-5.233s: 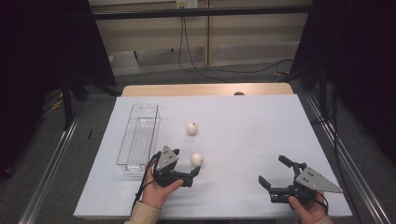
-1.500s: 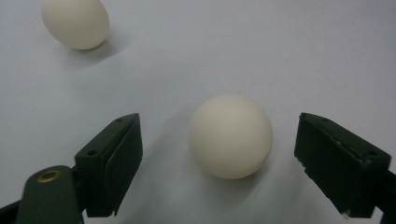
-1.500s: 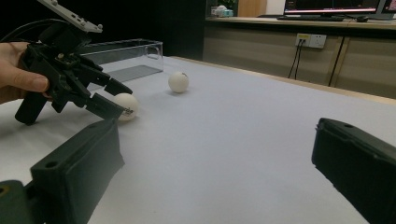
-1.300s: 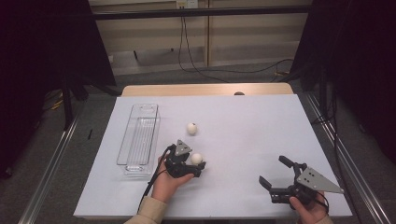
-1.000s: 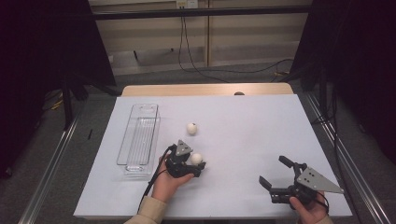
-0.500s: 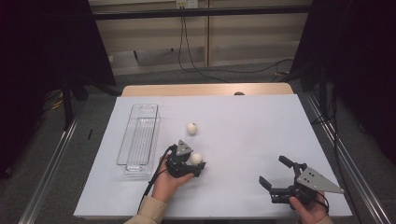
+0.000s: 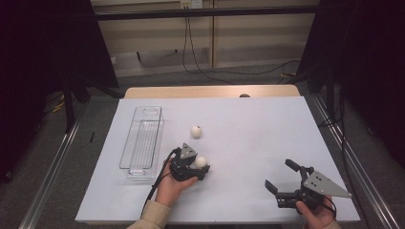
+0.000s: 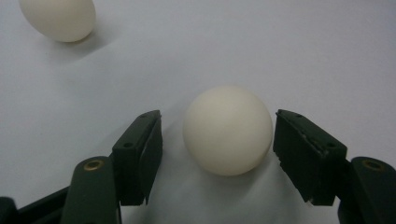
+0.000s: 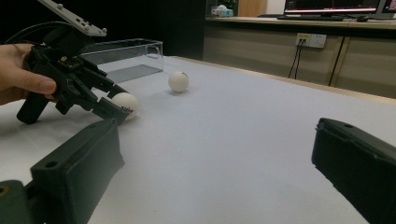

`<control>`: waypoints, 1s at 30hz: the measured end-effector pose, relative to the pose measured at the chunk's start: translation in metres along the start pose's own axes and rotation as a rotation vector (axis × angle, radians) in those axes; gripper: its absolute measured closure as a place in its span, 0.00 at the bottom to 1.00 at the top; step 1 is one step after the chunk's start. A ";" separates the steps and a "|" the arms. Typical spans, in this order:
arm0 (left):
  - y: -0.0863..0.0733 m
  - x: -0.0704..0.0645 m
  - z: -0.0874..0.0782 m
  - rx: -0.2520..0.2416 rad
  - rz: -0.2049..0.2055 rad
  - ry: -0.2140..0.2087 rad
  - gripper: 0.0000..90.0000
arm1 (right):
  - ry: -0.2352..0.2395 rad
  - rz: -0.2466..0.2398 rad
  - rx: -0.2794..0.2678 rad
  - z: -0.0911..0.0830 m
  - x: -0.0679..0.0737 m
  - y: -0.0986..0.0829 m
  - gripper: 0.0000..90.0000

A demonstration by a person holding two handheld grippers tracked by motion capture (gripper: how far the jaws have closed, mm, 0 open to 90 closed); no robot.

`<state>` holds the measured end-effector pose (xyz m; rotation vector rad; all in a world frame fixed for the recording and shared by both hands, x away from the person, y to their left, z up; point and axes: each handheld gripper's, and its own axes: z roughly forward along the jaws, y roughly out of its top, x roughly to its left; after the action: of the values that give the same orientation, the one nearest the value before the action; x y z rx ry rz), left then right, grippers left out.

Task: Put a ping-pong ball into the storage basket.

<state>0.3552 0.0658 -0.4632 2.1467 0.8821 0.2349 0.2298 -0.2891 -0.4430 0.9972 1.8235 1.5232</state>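
A white ball (image 7: 201, 162) rests on the white table sheet (image 7: 248, 129) between the jaws of my left gripper (image 7: 199, 168). In the left gripper view the ball (image 8: 227, 130) sits between the two jaws of the left gripper (image 8: 217, 126). A clear gap shows at the left jaw and the right jaw is almost touching, so this gripper is open. A second white ball (image 7: 196, 131) lies a little farther out, apart from it. My right gripper (image 7: 278, 174) rests near the front right edge, open and holding nothing.
A clear plastic tray (image 7: 143, 143) lies lengthwise at the left of the sheet, beside the left hand. The right gripper view shows the tray (image 9: 126, 51) behind the far ball (image 9: 178, 80). Bare wood shows at the table's far edge (image 7: 210, 91).
Over five seconds my left gripper moved right until its jaws stood on both sides of the near ball. In the last second nothing visibly moved. The right gripper stayed still.
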 end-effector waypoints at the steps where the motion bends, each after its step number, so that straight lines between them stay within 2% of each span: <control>1: 0.000 0.000 0.000 -0.001 -0.002 -0.001 0.37 | 0.000 0.000 -0.001 0.000 0.000 0.000 0.01; 18: 0.000 0.000 0.001 -0.004 -0.006 -0.001 0.44 | -0.001 -0.001 0.001 0.000 0.000 0.000 0.01; 30: 0.001 -0.001 0.001 0.002 0.010 -0.001 0.51 | -0.002 -0.002 0.004 0.000 0.000 0.000 0.01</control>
<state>0.3554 0.0648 -0.4630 2.1532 0.8710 0.2378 0.2297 -0.2892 -0.4432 0.9985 1.8256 1.5178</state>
